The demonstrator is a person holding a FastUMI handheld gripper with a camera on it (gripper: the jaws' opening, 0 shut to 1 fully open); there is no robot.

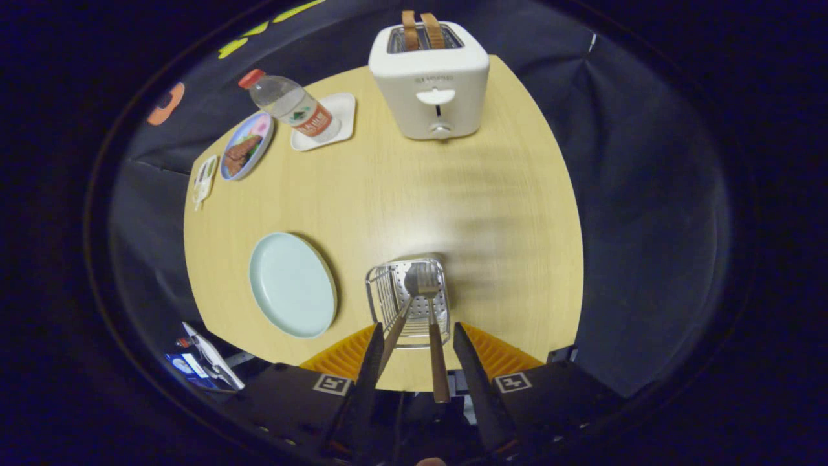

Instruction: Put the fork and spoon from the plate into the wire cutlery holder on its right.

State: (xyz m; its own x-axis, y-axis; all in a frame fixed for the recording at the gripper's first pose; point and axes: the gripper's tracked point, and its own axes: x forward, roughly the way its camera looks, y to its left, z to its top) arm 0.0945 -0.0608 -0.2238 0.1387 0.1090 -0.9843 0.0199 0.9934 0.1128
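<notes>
Gripper (417, 362) hangs above the wire cutlery holder (407, 301), fingers spread and touching nothing. Fork (432, 323) and spoon (402, 310) both stand in the holder, heads down and handles sticking up into the gap between the fingers, with clear space on either side. Plate (292, 285) sits bare just left of the holder. Task looks essentially done: both pieces are in, only the pull-away is left. Further out on the desk (401, 194): toaster (428, 81) with two slices, water bottle (291, 107) on a small white tray (336, 113), and a dish of food (246, 145).
</notes>
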